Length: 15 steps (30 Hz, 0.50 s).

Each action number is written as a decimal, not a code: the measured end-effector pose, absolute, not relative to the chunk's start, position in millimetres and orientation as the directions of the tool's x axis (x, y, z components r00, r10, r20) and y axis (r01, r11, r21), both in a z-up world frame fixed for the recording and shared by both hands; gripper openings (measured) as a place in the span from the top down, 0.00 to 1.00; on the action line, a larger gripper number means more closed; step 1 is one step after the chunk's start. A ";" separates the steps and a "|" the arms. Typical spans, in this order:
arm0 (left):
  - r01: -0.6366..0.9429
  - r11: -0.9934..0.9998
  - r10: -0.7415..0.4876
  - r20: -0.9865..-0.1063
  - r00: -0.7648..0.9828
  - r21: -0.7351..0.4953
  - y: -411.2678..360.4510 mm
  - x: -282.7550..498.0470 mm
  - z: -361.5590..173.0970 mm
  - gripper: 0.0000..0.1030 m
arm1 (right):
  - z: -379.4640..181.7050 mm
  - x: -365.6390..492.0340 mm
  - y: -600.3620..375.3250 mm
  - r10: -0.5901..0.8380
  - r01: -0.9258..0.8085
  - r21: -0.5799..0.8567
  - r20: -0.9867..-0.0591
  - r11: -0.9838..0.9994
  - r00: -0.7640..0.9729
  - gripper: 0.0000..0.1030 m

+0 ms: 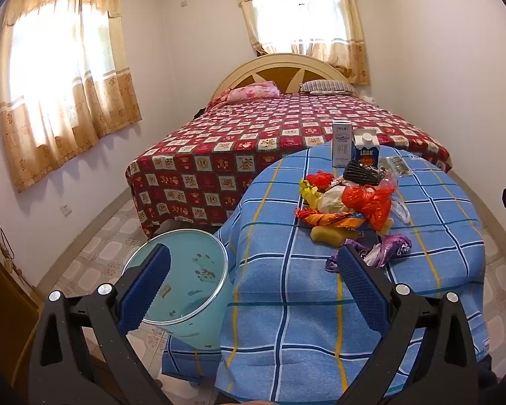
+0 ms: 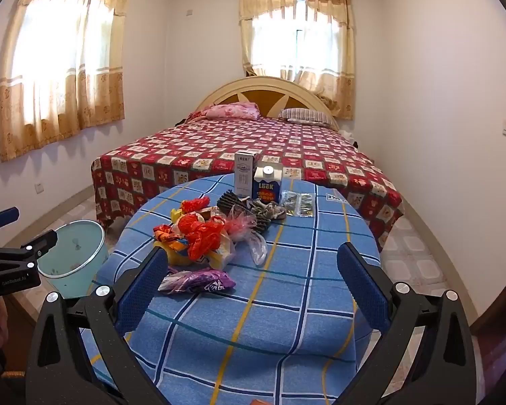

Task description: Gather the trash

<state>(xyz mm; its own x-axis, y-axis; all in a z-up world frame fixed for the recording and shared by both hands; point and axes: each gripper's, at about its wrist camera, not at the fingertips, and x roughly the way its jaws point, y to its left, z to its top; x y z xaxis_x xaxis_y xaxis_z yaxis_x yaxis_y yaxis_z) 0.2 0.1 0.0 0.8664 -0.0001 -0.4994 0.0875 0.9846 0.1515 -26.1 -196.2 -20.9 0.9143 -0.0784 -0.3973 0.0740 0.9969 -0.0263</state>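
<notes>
A pile of trash lies on the table with the blue checked cloth (image 1: 286, 287) (image 2: 286, 303): a red plastic bag (image 1: 367, 202) (image 2: 202, 236), an orange wrapper (image 1: 324, 217), a yellow piece (image 1: 327, 234), a purple wrapper (image 1: 393, 248) (image 2: 199, 280), a clear bag (image 2: 256, 246). Two cartons (image 1: 364, 150) (image 2: 266, 184) stand at the far edge. A light blue trash bin (image 1: 185, 287) (image 2: 72, 256) stands on the floor left of the table. My left gripper (image 1: 253, 270) is open and empty above the table's near left edge. My right gripper (image 2: 253, 270) is open and empty, short of the purple wrapper.
A bed with a red patterned cover (image 1: 270, 135) (image 2: 236, 148) stands behind the table. Tiled floor (image 1: 101, 253) surrounds the bin. Small foil packets (image 2: 298, 204) lie near the cartons. The left gripper's body shows at the left edge of the right wrist view (image 2: 13, 260).
</notes>
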 end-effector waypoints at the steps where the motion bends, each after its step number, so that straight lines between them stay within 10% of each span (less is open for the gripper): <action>1: 0.087 0.985 0.001 -0.499 0.866 0.152 0.1 0.5 -0.1 0.06 | -20.9 -26.2 -196.0 -0.079 0.075 -0.026 -0.398 0.997 0.914 0.05; 15: 0.081 0.984 0.006 -0.485 0.874 0.157 1.5 0.1 4.2 0.06 | -24.6 -23.4 -195.7 -0.074 0.072 -0.020 -0.410 0.997 0.909 0.05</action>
